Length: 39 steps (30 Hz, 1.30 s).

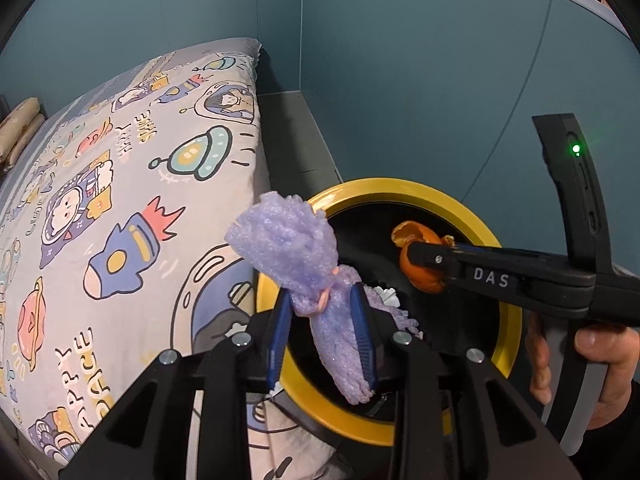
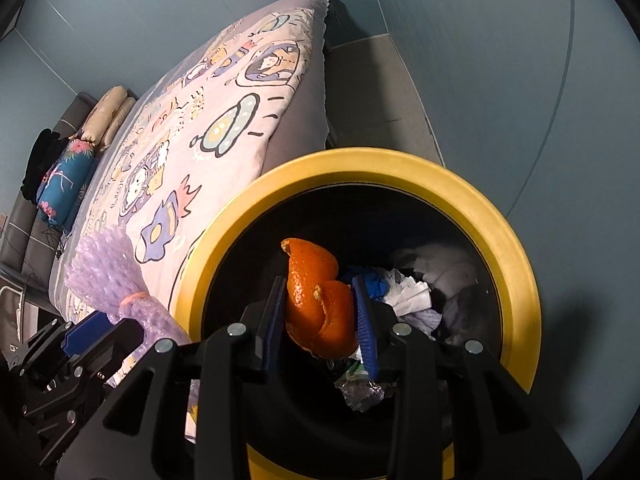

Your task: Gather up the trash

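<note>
My left gripper is shut on a purple foam fruit net and holds it at the left rim of the yellow-rimmed black trash bin. My right gripper is shut on an orange peel and holds it over the bin's opening. The right gripper also shows in the left wrist view, with the peel above the bin. The net and the left gripper show at the lower left of the right wrist view. Crumpled paper and plastic trash lies inside the bin.
A bed with a space-cartoon quilt stands right beside the bin on the left. Pillows and a floral cushion lie at its far end. Teal walls close in behind, with a grey floor strip between bed and wall.
</note>
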Each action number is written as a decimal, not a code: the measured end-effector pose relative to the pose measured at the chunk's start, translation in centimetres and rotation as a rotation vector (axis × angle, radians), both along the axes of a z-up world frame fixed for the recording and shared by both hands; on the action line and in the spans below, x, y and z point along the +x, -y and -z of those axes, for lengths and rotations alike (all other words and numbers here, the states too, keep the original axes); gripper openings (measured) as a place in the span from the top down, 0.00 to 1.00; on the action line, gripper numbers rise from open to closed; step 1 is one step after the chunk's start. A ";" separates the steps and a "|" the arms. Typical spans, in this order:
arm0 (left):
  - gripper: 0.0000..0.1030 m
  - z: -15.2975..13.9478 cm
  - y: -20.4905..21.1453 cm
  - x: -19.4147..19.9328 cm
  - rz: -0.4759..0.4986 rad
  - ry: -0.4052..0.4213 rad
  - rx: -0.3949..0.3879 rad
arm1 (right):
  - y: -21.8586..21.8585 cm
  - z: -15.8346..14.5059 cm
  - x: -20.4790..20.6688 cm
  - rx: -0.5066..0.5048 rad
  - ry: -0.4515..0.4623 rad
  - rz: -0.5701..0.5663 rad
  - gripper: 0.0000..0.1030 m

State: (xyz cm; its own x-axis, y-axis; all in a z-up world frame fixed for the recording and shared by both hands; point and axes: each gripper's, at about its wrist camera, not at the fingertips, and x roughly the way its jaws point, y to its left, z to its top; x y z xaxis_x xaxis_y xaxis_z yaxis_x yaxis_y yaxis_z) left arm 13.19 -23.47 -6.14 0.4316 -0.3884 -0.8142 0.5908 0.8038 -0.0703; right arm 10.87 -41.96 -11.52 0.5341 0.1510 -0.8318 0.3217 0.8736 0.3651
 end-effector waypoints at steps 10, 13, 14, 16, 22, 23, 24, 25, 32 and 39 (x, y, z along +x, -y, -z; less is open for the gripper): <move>0.55 1.2 -0.3 1.1 -0.020 -0.082 -0.056 | 0.8 1.2 0.1 0.005 -0.039 0.028 0.64; 0.48 0.9 -0.8 1.3 -0.037 -0.092 -0.084 | 1.2 1.3 0.1 0.020 -0.038 0.036 0.61; 0.46 0.7 -1.0 1.3 -0.039 -0.091 -0.093 | 1.2 1.2 0.1 0.019 -0.032 0.038 0.60; 0.35 0.4 -1.5 1.3 -0.053 -0.084 -0.107 | 1.2 0.9 0.0 0.022 -0.024 0.041 0.58; 0.32 -0.5 -4.4 1.9 -0.119 -0.087 -0.177 | 1.0 0.1 -0.1 0.020 -0.005 0.040 0.56; 0.32 -0.6 -5.1 2.2 -0.139 -0.088 -0.188 | 0.8 -0.1 -0.1 0.022 0.000 0.035 0.56; 0.32 -0.6 -5.6 2.3 -0.152 -0.087 -0.191 | 0.6 -0.3 0.0 0.020 0.004 0.028 0.56; 0.32 -0.6 -6.4 2.5 -0.172 -0.085 -0.195 | 0.4 -0.5 0.0 0.017 0.007 0.022 0.56; 0.32 -0.4 -11.2 3.3 -0.278 -0.098 -0.224 | -2.0 -1.8 1.2 -0.007 0.022 -0.037 0.55; 0.32 -0.2 -16.8 2.7 -0.403 -0.070 -0.209 | -6.7 -2.7 2.9 -0.023 0.040 -0.159 0.52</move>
State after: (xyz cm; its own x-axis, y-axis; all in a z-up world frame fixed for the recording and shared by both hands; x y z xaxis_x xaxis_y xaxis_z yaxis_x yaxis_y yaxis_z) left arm 15.90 -6.68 -5.90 0.5287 -0.3596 -0.7689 0.2219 0.9329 -0.2838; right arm 13.80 -35.30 -8.81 0.5380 0.2173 -0.8145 0.1641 0.9207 0.3541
